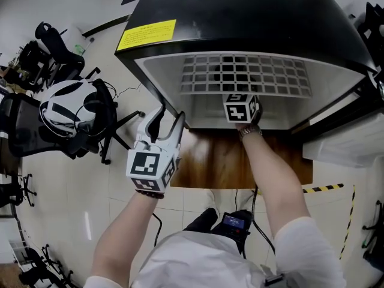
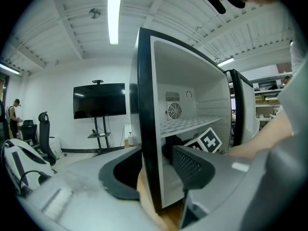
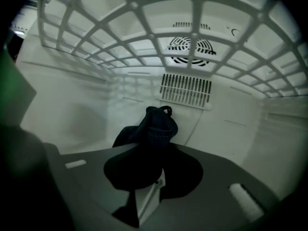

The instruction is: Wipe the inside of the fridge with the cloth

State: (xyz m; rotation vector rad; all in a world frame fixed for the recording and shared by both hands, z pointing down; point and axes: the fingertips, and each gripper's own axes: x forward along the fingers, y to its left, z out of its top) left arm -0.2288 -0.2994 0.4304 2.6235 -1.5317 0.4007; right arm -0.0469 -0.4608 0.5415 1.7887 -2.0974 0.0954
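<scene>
The small black fridge (image 1: 240, 11) stands open, white inside, with a wire shelf (image 1: 246, 74). My right gripper's marker cube (image 1: 242, 108) sits at the fridge mouth under that shelf; its jaws are hidden in the head view. In the right gripper view the right gripper (image 3: 154, 177) is shut on a bunched dark cloth (image 3: 155, 128), held above the white floor near the back wall vent (image 3: 186, 90). My left gripper (image 1: 169, 116) is open at the fridge's left front corner. The side wall's front edge (image 2: 144, 129) stands between its jaws, clear of the right pad (image 2: 190, 165).
The fridge rests on a wooden board (image 1: 228, 161). Its open door (image 1: 342, 143) hangs at the right. An office chair carrying a white and black bag (image 1: 66, 110) stands to the left. A TV on a stand (image 2: 99, 100) is beyond. Hazard tape (image 1: 327, 188) marks the floor.
</scene>
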